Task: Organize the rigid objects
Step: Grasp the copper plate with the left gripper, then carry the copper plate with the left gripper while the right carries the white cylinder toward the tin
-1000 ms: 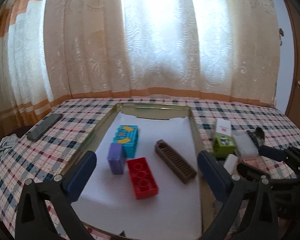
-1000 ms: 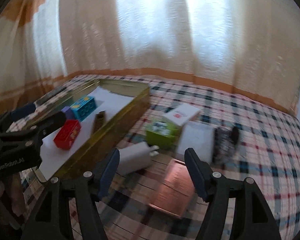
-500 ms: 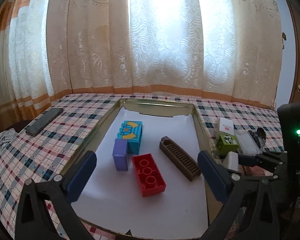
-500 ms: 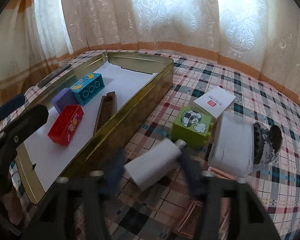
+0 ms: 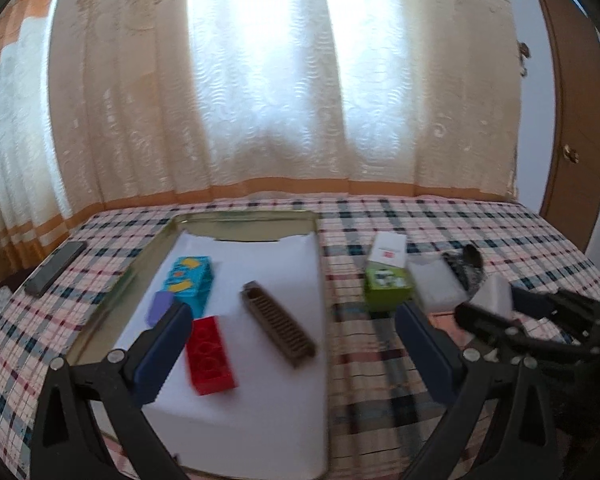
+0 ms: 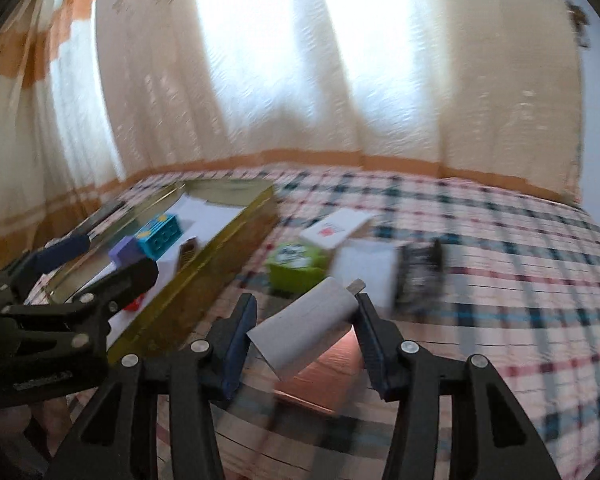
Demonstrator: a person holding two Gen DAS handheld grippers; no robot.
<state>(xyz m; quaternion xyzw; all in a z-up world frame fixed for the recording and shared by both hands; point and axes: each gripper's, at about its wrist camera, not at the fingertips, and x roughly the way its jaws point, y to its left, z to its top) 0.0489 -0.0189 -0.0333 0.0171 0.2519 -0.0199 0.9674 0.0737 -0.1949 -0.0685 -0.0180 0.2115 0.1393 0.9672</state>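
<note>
My right gripper [image 6: 305,308] is shut on a white charger plug [image 6: 308,324], held slantwise just above the checked cloth; the plug [image 5: 496,296] also shows at the right of the left wrist view. My left gripper [image 5: 292,320] is open over the gold tin tray [image 5: 320,264], with nothing between its fingers. On the tray's white paper lie a teal brick [image 5: 190,280], a purple brick [image 5: 160,308], a red brick [image 5: 208,354] and a brown ridged piece [image 5: 278,330].
Right of the tray sit a green block [image 6: 296,264], a small white box [image 6: 336,228], a flat white box [image 6: 364,268] and a dark bundle [image 6: 420,268]. A copper-coloured box [image 6: 324,376] lies under the plug. A phone [image 5: 54,268] lies left of the tray.
The right gripper's jaws closed around the white plug and raised it off the cloth. The left gripper shifted to the right, so the tray now sits further left in its view.
</note>
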